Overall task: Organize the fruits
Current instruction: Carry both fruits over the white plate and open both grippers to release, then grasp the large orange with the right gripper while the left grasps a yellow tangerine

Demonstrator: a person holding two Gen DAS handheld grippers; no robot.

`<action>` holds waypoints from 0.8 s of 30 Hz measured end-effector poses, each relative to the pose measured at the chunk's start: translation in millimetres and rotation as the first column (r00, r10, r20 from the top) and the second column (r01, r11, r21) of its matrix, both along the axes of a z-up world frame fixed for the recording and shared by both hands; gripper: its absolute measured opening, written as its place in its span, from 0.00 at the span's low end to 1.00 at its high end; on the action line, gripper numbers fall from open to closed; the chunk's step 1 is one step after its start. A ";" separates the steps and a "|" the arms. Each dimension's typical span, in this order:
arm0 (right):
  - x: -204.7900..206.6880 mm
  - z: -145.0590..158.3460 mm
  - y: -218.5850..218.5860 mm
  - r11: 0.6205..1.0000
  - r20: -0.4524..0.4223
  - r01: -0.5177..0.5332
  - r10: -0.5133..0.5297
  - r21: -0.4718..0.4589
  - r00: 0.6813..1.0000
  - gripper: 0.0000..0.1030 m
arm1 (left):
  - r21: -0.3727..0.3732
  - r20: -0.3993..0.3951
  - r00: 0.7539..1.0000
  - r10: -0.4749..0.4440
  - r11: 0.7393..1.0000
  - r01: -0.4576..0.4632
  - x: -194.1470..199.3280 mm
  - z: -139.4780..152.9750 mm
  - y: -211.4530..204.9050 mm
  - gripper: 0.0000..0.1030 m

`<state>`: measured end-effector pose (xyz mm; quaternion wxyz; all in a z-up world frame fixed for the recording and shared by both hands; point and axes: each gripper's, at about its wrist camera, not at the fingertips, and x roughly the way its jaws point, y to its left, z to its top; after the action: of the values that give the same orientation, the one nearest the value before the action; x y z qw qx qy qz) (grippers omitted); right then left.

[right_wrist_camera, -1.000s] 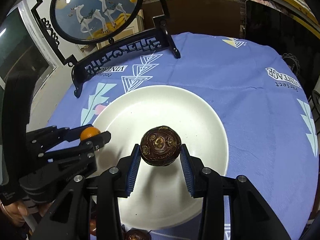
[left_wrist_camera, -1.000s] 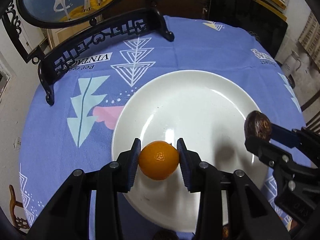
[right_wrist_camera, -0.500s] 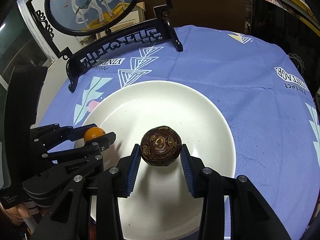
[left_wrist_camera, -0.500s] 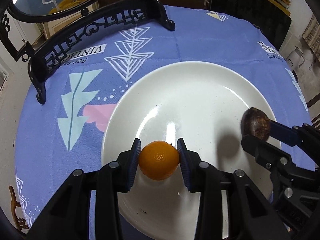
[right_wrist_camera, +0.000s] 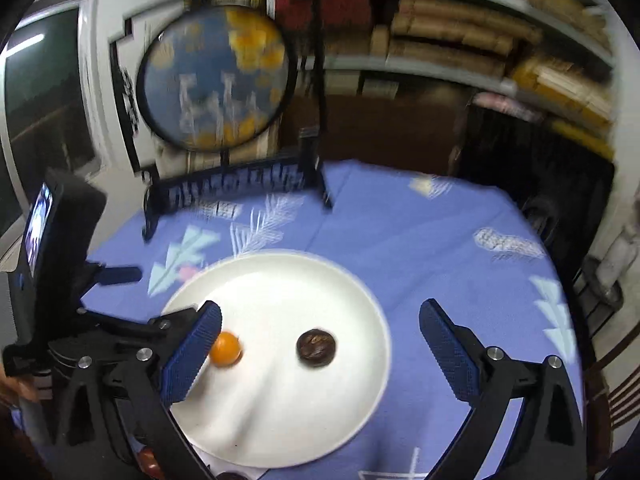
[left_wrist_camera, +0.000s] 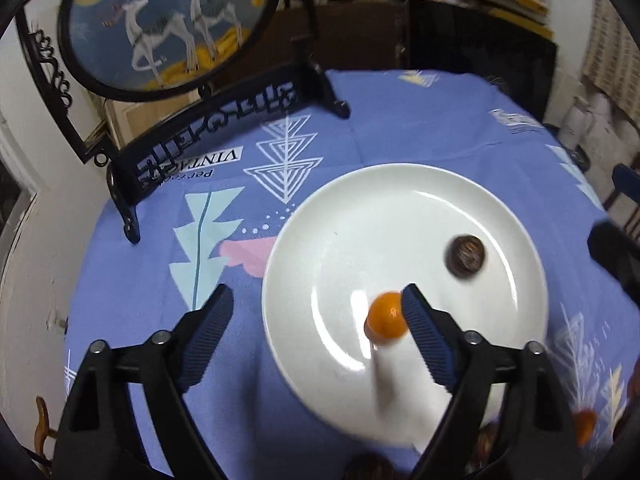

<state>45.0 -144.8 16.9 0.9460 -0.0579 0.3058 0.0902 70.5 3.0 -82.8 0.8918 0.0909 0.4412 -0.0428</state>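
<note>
A small orange (left_wrist_camera: 386, 316) lies on the white plate (left_wrist_camera: 304, 216), just inside the right finger of my left gripper (left_wrist_camera: 316, 304). That gripper's jaws are opening and its pads no longer press the orange. A dark brown round fruit (left_wrist_camera: 465, 256) rests further right on the same plate. In the right wrist view, my right gripper (right_wrist_camera: 320, 314) hangs above the plate (right_wrist_camera: 280, 264) with its jaws opening wide. The dark fruit (right_wrist_camera: 317, 343) lies free below the gap between them. The orange (right_wrist_camera: 226, 349) sits by that gripper's left finger, with my left gripper (right_wrist_camera: 158, 294) beyond it.
A round painted screen (left_wrist_camera: 168, 28) on a black carved stand (left_wrist_camera: 224, 128) rises at the table's back left. More fruit lies near the front edge: an orange (left_wrist_camera: 586, 426) and dark ones (left_wrist_camera: 368, 468). Shelves stand behind the blue tablecloth (right_wrist_camera: 420, 240).
Both grippers have opened and let go. The orange and the dark fruit now lie on the plate. Both grippers have pulled back and risen, so more of the room shows.
</note>
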 end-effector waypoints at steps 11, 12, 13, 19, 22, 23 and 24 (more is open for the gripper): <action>-91.6 -37.8 -32.8 0.997 -0.292 -0.079 0.068 -0.024 0.954 0.97 | -0.004 -0.035 0.978 -0.207 0.978 0.207 -120.9 -5.4 7.4 0.84; -103.8 -43.3 -34.4 0.994 -0.312 -0.096 0.077 -0.045 0.947 0.97 | -0.009 -0.054 0.974 -0.221 0.975 0.221 -133.0 -9.9 10.1 0.84; -120.5 -51.1 -38.1 0.991 -0.345 -0.119 0.091 -0.063 0.934 0.96 | -0.016 -0.076 0.970 -0.231 0.973 0.231 -143.4 -14.7 12.5 0.84; -163.5 -87.1 -65.3 0.980 -0.444 -0.110 0.027 -0.163 0.896 0.96 | -0.064 -0.201 0.936 -0.289 0.957 0.282 -190.6 -51.0 12.0 0.84; -156.2 -93.5 -76.8 0.987 -0.447 -0.060 -0.012 -0.147 0.894 0.96 | -0.073 -0.226 0.930 -0.289 0.957 0.280 -193.5 -63.9 3.7 0.84; -153.7 -95.2 -77.1 0.988 -0.450 -0.057 -0.013 -0.141 0.893 0.96 | -0.079 -0.230 0.931 -0.284 0.959 0.273 -189.8 -68.2 2.5 0.84; -150.6 -96.9 -76.3 0.990 -0.455 -0.057 -0.009 -0.131 0.890 0.97 | -0.083 -0.235 0.932 -0.276 0.961 0.264 -187.2 -71.2 1.2 0.84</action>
<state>-105.6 -221.1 -80.1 0.8407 -0.1057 0.5233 0.0912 -116.6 4.1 -154.0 0.8182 0.1223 0.5298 -0.1869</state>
